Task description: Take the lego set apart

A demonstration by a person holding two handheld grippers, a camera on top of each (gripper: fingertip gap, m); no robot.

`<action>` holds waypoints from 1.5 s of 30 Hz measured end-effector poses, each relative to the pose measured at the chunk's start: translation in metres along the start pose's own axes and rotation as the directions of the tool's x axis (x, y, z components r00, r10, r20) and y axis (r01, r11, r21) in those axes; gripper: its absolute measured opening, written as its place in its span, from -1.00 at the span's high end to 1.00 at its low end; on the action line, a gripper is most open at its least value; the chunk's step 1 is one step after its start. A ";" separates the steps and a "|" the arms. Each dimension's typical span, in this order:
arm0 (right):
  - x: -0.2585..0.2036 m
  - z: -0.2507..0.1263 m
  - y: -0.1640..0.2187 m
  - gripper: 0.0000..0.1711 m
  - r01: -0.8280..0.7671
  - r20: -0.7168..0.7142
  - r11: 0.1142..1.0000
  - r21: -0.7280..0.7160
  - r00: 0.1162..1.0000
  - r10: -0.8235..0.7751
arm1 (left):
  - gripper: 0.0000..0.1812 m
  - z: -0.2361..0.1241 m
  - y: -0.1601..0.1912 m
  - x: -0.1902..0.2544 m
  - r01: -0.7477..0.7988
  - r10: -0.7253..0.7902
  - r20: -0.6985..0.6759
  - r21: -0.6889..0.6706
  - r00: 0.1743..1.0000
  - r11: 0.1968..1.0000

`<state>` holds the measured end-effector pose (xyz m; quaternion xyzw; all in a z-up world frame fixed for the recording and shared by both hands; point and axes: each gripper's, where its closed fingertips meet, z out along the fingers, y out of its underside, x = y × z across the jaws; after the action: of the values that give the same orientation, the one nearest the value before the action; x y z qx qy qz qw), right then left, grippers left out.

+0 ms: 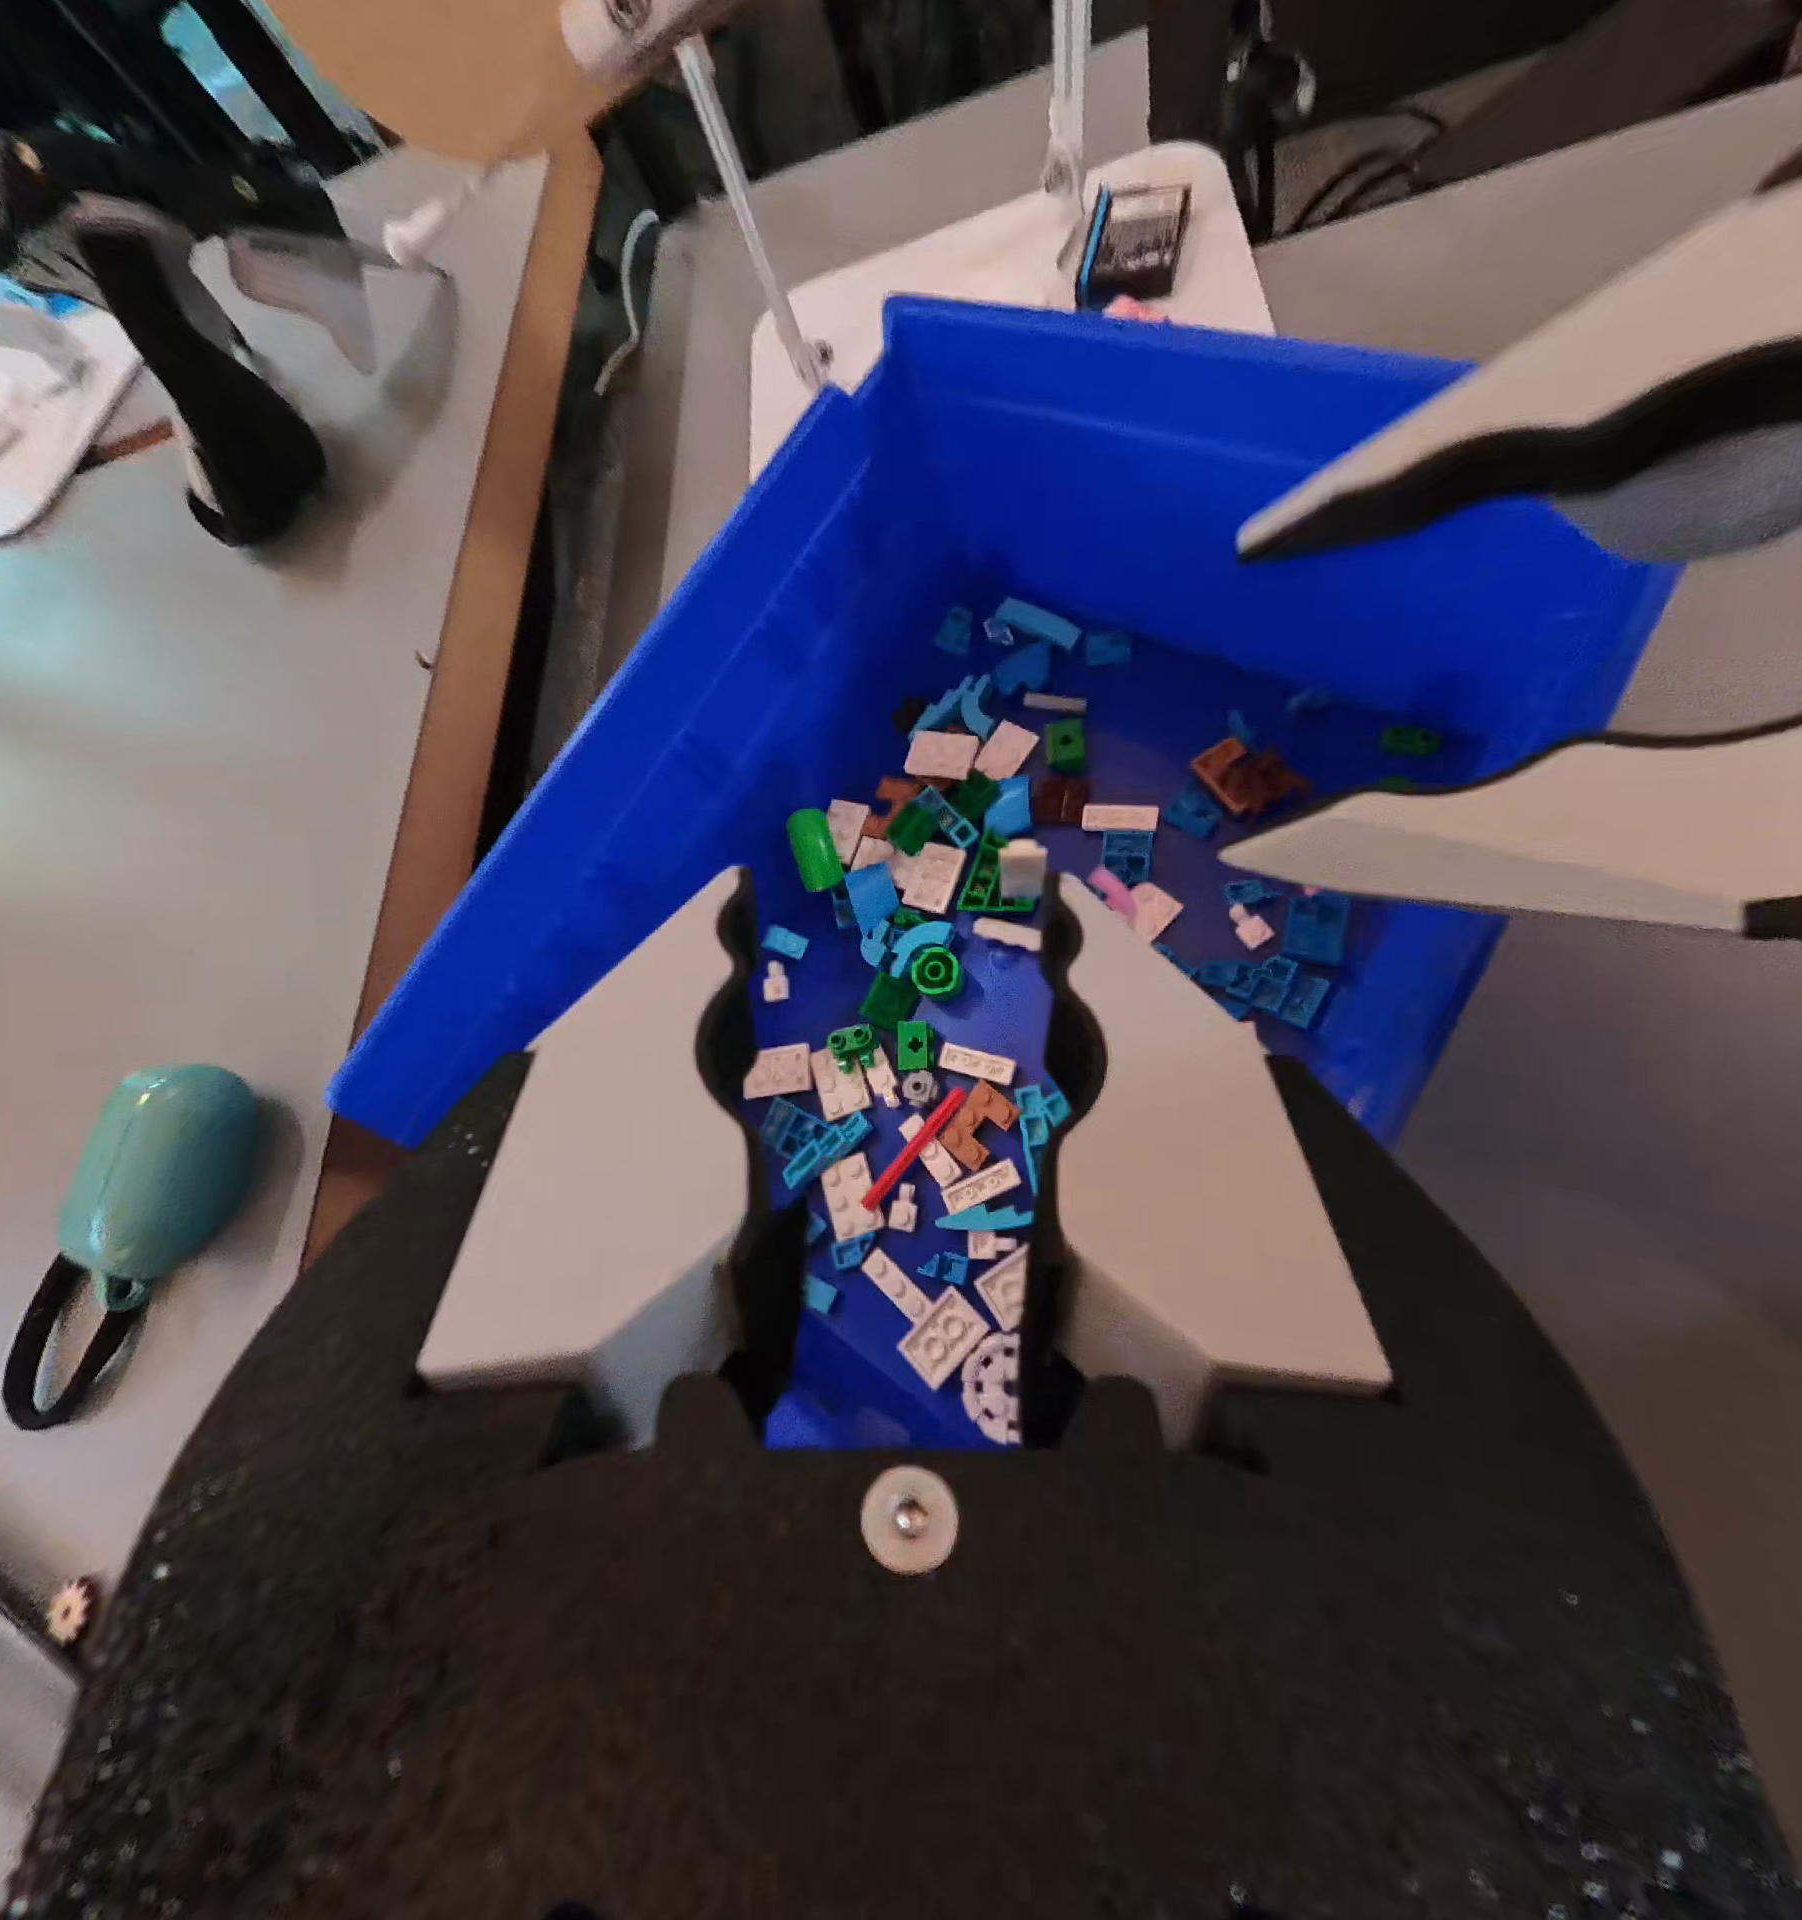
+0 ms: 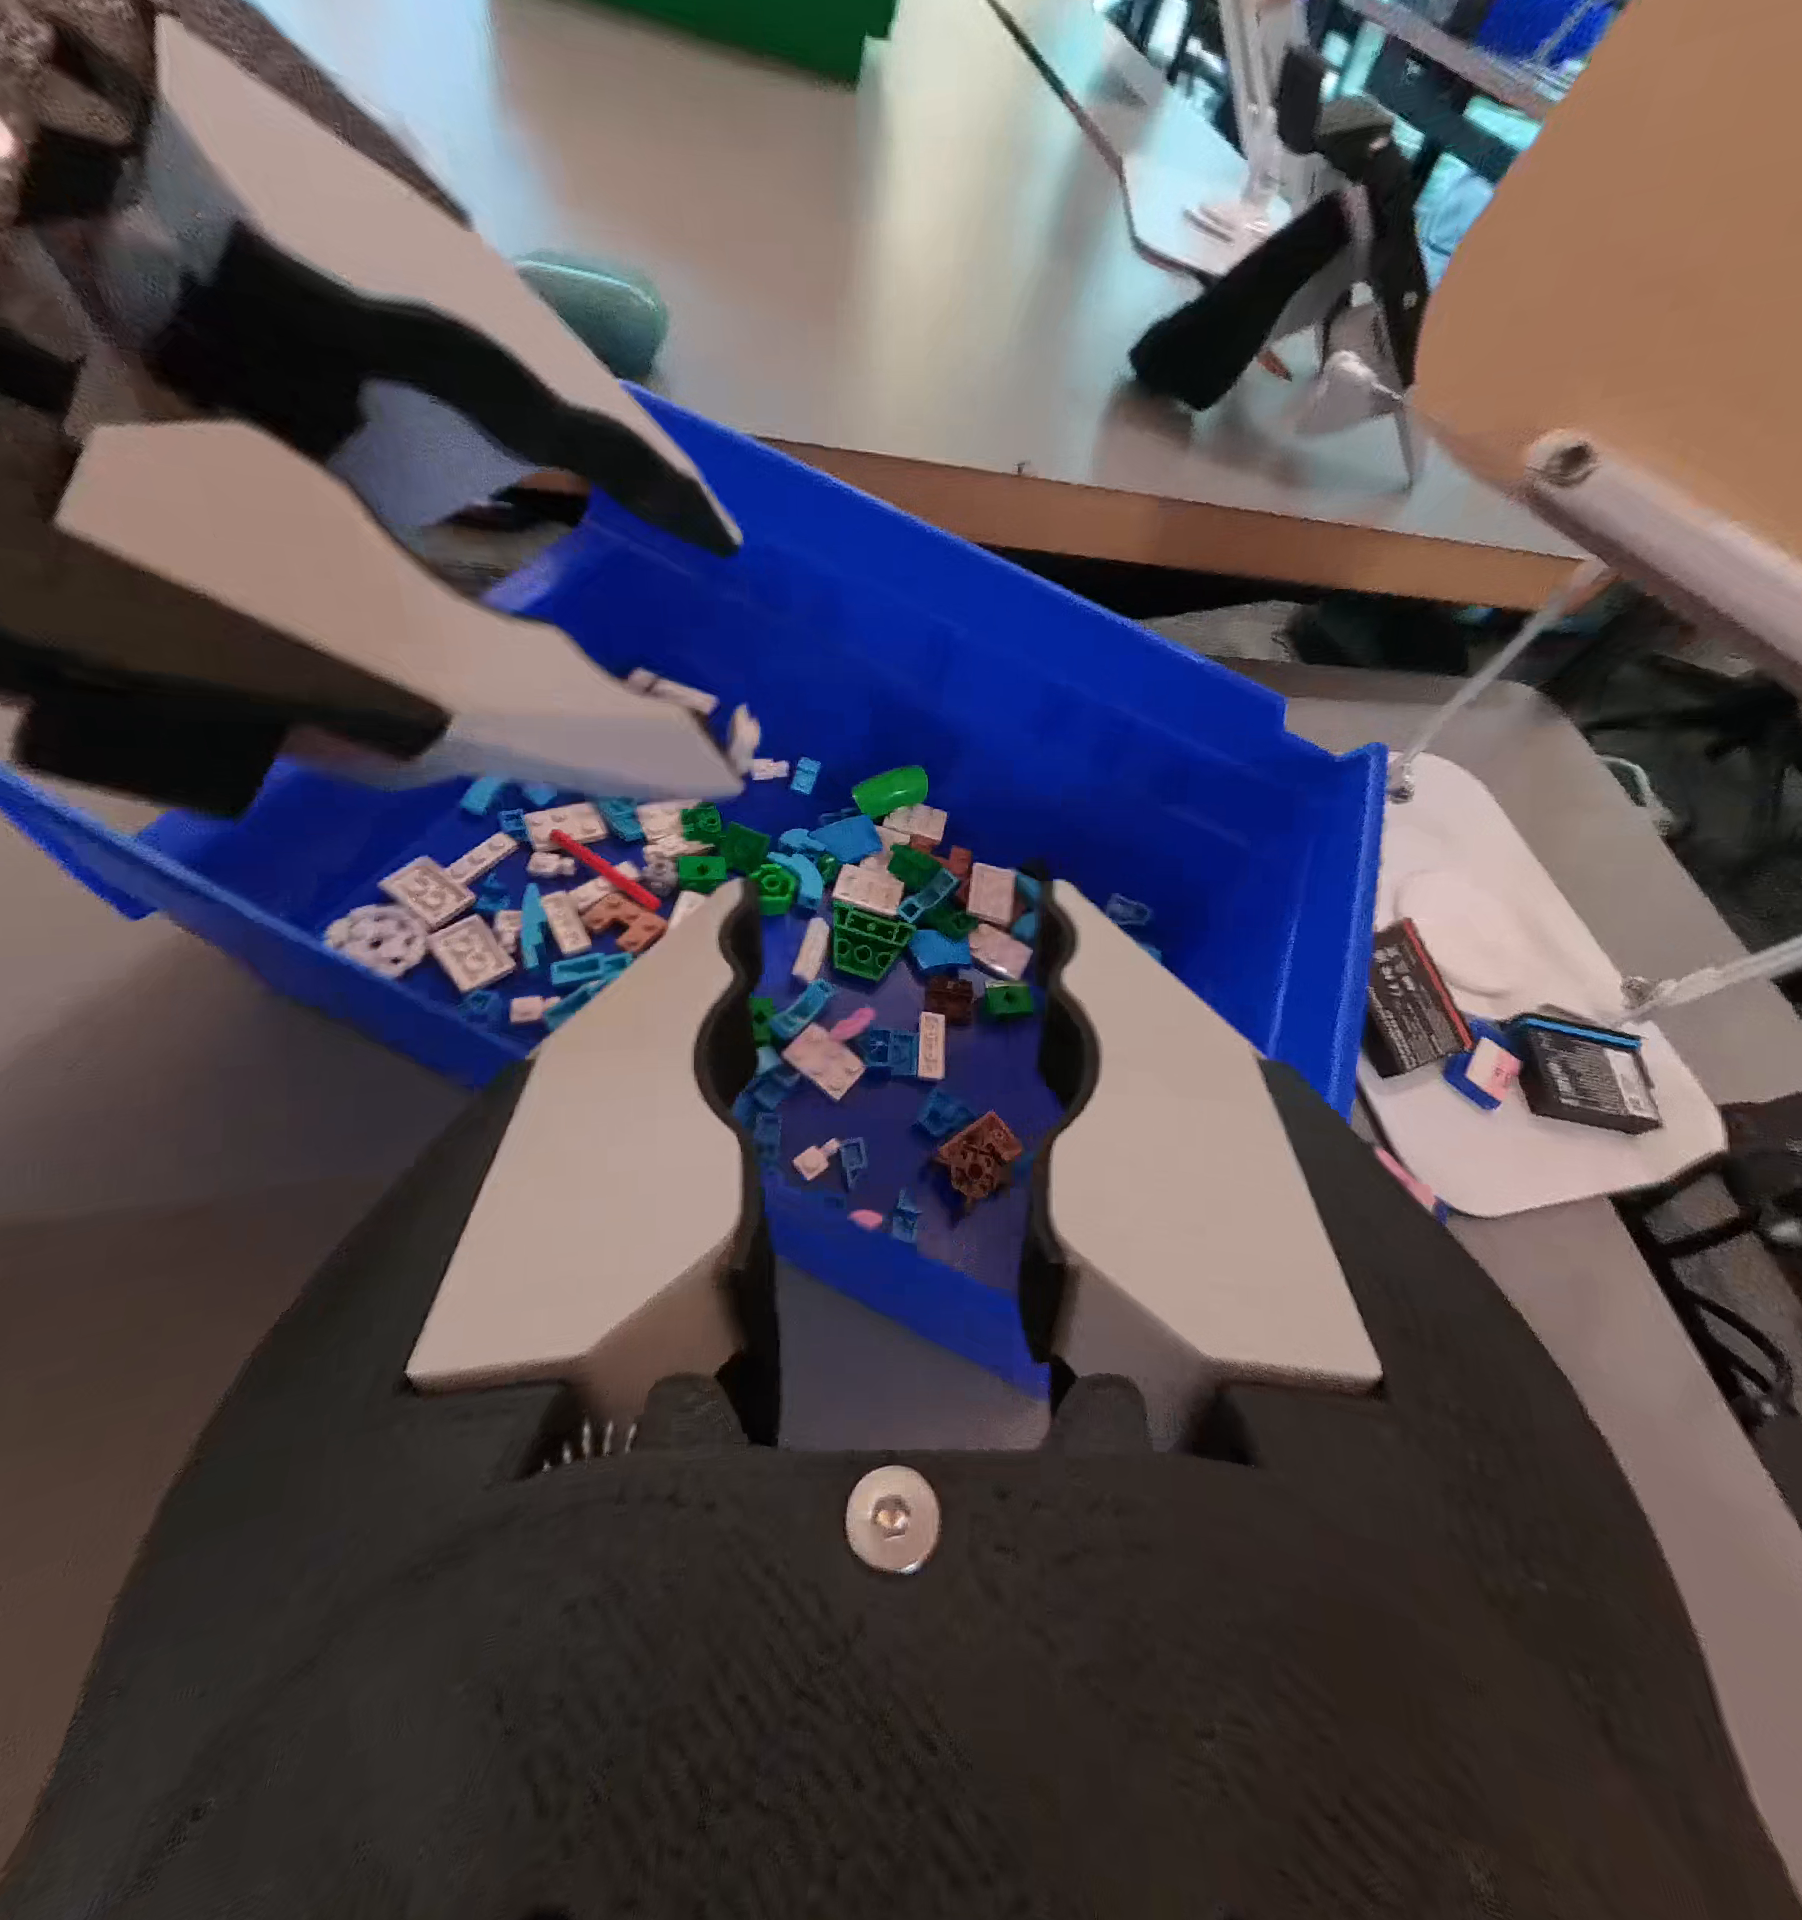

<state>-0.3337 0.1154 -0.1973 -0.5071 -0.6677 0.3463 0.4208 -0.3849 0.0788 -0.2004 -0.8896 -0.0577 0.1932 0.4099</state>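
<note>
One grey table (image 1: 149, 810); on it one blue bin (image 1: 1032, 499), open-topped, the landmark here.

Two grippers, both hanging over the bin. Left gripper (image 1: 902, 883): fingers spread, nothing between them, tips above the middle of the bin floor. Right gripper (image 2: 892, 894): likewise spread and empty, tips over the bin's inside; in the left wrist view it enters from the bin's right side.

One white tray (image 2: 1541, 1132) just outside the bin's far end, carrying two black packs (image 2: 1588, 1070).

One teal pouch (image 1: 154, 1164) with a black loop, on the table left of the bin, well apart from it.

Lego: no assembled set to be seen. The bin floor holds loose pieces (image 1: 938, 997), too many to count exactly, several dozen, lying flat and scattered, thickest along the middle. Colours: mostly light blue and white plates, a handful of green, a few brown, a couple pink. Singles that stand out: one red rod (image 1: 912, 1148) lying slantwise among white plates; one round white disc (image 2: 377, 940) at the bin's near end; one green domed piece (image 1: 812, 850) near the bin's left wall; one small brown cluster (image 2: 980, 1153) apart from the main scatter, bricks seemingly joined.
</note>
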 end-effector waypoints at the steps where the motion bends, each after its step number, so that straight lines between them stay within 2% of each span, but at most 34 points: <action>1: 0.004 0.003 -0.002 0.35 0.000 -0.024 1.000 -0.008 1.000 0.000 | 0.34 0.001 0.000 -0.001 0.000 0.000 -0.006 0.004 1.000 1.000; 4: 0.016 -0.008 -0.015 0.36 0.004 -0.087 0.999 0.052 0.996 0.000 | 0.21 -0.006 -0.009 0.001 0.018 -0.015 -0.034 0.080 0.999 0.997; 8: 0.035 -0.072 -0.031 0.38 0.079 -0.198 0.977 0.200 0.979 -0.039 | 0.00 -0.024 -0.018 -0.001 -0.003 0.006 -0.012 0.172 1.000 0.985; 11: 0.037 -0.128 -0.024 0.45 0.141 -0.247 0.955 0.261 0.966 -0.075 | -0.12 -0.020 -0.016 -0.008 -0.159 0.146 0.083 0.176 0.986 0.972; 13: 0.029 -0.142 -0.021 0.63 0.106 -0.191 0.950 0.293 0.980 -0.050 | -0.17 -0.016 -0.021 -0.009 -0.279 0.250 0.156 0.208 0.955 0.937; 14: 0.019 -0.138 -0.022 0.67 0.037 -0.108 0.956 0.292 0.994 -0.005 | -0.17 -0.015 -0.024 -0.006 -0.350 0.311 0.190 0.220 0.931 0.911; 15: 0.008 -0.128 -0.025 0.81 -0.051 -0.006 0.960 0.274 0.999 0.054 | -0.14 -0.015 -0.027 -0.005 -0.423 0.372 0.236 0.225 0.898 0.878; 17: -0.014 -0.099 -0.033 0.92 -0.229 0.194 0.952 0.202 0.962 0.190 | -0.10 -0.017 -0.031 0.000 -0.536 0.463 0.304 0.231 0.833 0.812; 21: -0.040 -0.031 -0.044 1.00 -0.370 0.345 0.926 0.081 0.881 0.322 | -0.09 -0.028 -0.033 0.000 -0.539 0.449 0.328 0.277 0.831 0.796; 23: -0.042 -0.002 -0.037 1.00 -0.371 0.325 0.928 0.024 0.881 0.344 | -0.09 -0.034 -0.034 -0.006 -0.515 0.421 0.324 0.301 0.847 0.803; 26: -0.023 0.026 -0.014 1.00 -0.297 0.150 0.953 -0.056 0.941 0.302 | -0.11 -0.035 -0.028 -0.013 -0.513 0.432 0.302 0.283 0.850 0.811; 29: -0.011 0.010 -0.026 1.00 -0.239 0.097 0.970 0.042 0.967 0.234 | -0.16 -0.032 -0.021 -0.022 -0.488 0.420 0.279 0.250 0.863 0.836; 32: -0.003 -0.062 -0.046 1.00 -0.104 0.001 0.959 0.265 0.994 0.107 | -0.17 -0.049 -0.036 -0.005 -0.405 0.338 0.235 0.368 0.912 0.837; 34: -0.001 -0.142 -0.052 0.96 0.036 -0.130 0.894 0.447 0.991 0.026 | -0.12 -0.075 -0.059 0.028 -0.322 0.274 0.169 0.523 0.947 0.789; 36: 0.009 -0.237 -0.042 0.93 0.232 -0.363 0.793 0.564 0.932 -0.015 | -0.02 -0.098 -0.082 0.077 -0.226 0.255 0.056 0.672 0.965 0.706; 38: 0.034 -0.336 -0.013 0.90 0.411 -0.635 0.728 0.549 0.771 0.045 | 0.06 -0.112 -0.103 0.130 -0.110 0.257 -0.066 0.782 0.964 0.614; 39: 0.046 -0.382 0.008 0.91 0.454 -0.726 0.715 0.532 0.679 0.109 | 0.10 -0.114 -0.113 0.153 -0.047 0.248 -0.118 0.818 0.962 0.573; 41: 0.063 -0.447 0.059 0.89 0.456 -0.803 0.731 0.508 0.557 0.210 | 0.13 -0.106 -0.130 0.195 0.096 0.220 -0.243 0.848 0.945 0.522; 43: 0.078 -0.477 0.107 0.87 0.436 -0.853 0.784 0.443 0.475 0.217 | 0.16 -0.085 -0.149 0.224 0.201 0.163 -0.313 0.853 0.936 0.482; 45: 0.087 -0.484 0.139 0.88 0.439 -0.882 0.816 0.375 0.441 0.169 | 0.20 -0.055 -0.163 0.244 0.272 0.113 -0.354 0.855 0.928 0.441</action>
<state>0.1502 0.2514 -0.1062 -0.4062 -0.2550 0.1700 0.8609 -0.1299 0.2104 -0.1179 -0.5543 0.0862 0.0079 0.8278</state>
